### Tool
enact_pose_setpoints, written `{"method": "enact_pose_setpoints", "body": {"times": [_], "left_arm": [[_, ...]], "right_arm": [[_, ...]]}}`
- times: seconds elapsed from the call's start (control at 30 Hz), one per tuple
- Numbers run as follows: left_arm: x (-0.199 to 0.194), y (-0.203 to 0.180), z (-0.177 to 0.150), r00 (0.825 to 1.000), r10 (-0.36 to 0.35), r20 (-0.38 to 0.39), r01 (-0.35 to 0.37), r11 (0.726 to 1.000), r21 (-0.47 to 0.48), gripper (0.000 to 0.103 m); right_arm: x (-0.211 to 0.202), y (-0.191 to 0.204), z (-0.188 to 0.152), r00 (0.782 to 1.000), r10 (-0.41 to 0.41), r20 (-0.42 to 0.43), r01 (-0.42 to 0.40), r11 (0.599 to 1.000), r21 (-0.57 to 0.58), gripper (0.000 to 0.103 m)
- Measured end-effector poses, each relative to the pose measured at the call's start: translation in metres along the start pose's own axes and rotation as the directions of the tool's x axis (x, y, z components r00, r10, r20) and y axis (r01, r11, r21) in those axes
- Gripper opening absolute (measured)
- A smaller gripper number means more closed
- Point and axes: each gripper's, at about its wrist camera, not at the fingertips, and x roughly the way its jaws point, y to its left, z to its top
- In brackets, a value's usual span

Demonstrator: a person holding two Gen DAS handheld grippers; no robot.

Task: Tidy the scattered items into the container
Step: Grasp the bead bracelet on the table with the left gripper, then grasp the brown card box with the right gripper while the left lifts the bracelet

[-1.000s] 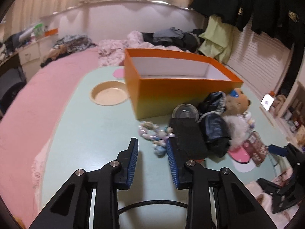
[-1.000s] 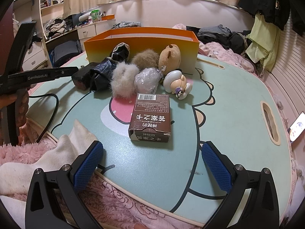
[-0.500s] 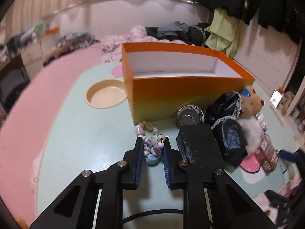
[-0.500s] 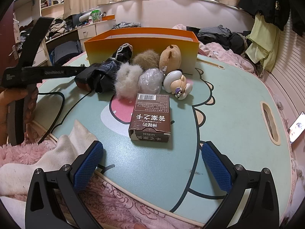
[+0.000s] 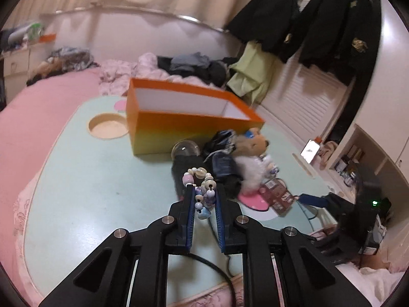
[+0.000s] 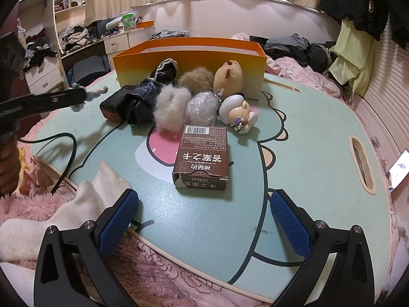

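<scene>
Your left wrist view shows the white inside of the orange box (image 5: 189,117); your right wrist view shows only its outer wall. Your left tool (image 5: 204,204) is clamped on the bead bracelet (image 5: 203,186), lifted off the worktop (image 5: 89,179), the box ahead of it. Your right tool (image 6: 204,212) gapes wide, the brown carton (image 6: 203,158) just ahead.

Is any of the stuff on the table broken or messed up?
Yes. The brown cardboard box with white writing is torn and dented along its near edge, in the right wrist view. A white sock also flops over the edge of the mint cartoon table. Nothing else looks damaged.
</scene>
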Motion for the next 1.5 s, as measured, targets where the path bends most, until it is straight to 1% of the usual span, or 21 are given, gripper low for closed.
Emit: {"method": "enact_pose_setpoints", "body": {"times": [0.07,0.13,0.2,0.27,0.33,0.4,0.43,0.47,0.53,0.63,0.7,0.87,1.03,1.2,1.5], "left_arm": [[-0.004,-0.012,-0.002,0.999,0.025,0.029,-0.026,0.999,0.048,0.014],[-0.003,-0.019,-0.001,0.999,-0.007,0.032,0.005,0.998,0.06,0.014],[-0.002,-0.023,-0.001,0.999,-0.023,0.028,0.021,0.998,0.058,0.014],[0.0,-0.026,-0.002,1.0,-0.018,0.024,0.016,0.998,0.066,0.014],[0.001,-0.026,-0.002,1.0,-0.015,0.018,0.014,0.998,0.068,0.014],[0.002,-0.025,-0.004,1.0,-0.018,0.015,0.017,0.998,0.062,0.014],[0.002,-0.025,-0.004,1.0,-0.016,0.014,0.015,0.998,0.062,0.014],[0.003,-0.025,-0.004,1.0,-0.013,0.013,0.012,0.998,0.063,0.014],[0.005,-0.024,-0.005,1.0,-0.013,0.01,0.012,0.998,0.061,0.014],[0.005,-0.023,-0.005,1.0,-0.02,0.01,0.02,0.998,0.052,0.014],[0.005,-0.024,-0.005,1.0,-0.016,0.013,0.016,0.998,0.056,0.014],[0.005,-0.024,-0.006,1.0,-0.013,0.01,0.012,0.998,0.056,0.014],[0.006,-0.023,-0.006,1.0,-0.009,0.008,0.008,0.999,0.052,0.014],[0.007,-0.021,-0.006,1.0,-0.005,0.004,0.005,0.999,0.05,0.014],[0.007,-0.019,-0.006,1.0,-0.003,0.007,0.003,0.999,0.048,0.014]], "right_arm": [[0.002,0.0,0.004,1.0,-0.004,-0.014,0.004,1.0,0.005,0.103],[0.005,-0.002,0.01,1.0,-0.018,-0.025,0.018,1.0,0.018,0.103],[0.005,-0.004,0.018,0.999,-0.042,-0.003,0.042,0.999,0.028,0.103],[0.003,-0.005,0.027,0.997,-0.066,0.03,0.065,0.997,0.035,0.103],[0.004,-0.005,0.035,0.996,-0.071,0.045,0.069,0.997,0.044,0.102],[0.009,-0.005,0.038,0.996,-0.075,0.038,0.073,0.996,0.053,0.088],[0.012,-0.006,0.038,0.997,-0.072,0.022,0.071,0.996,0.06,0.065],[0.015,-0.007,0.036,0.998,-0.06,0.001,0.06,0.995,0.074,0.041],[0.015,-0.01,0.033,1.0,-0.028,-0.006,0.028,0.995,0.1,0.042],[-0.001,-0.008,0.031,0.998,-0.028,0.057,0.022,0.995,0.101,0.042],[-0.007,-0.006,0.032,0.997,-0.021,0.078,0.014,0.995,0.097,0.042],[-0.001,0.008,0.03,0.999,-0.004,0.05,0.001,0.998,0.059,0.042],[-0.005,0.021,0.028,0.997,-0.026,0.07,0.025,1.0,0.011,0.042],[-0.002,0.022,0.025,0.998,-0.021,0.056,0.021,1.0,0.01,0.042],[-0.002,0.022,0.023,0.998,-0.027,0.061,0.027,1.0,0.004,0.042]]}}
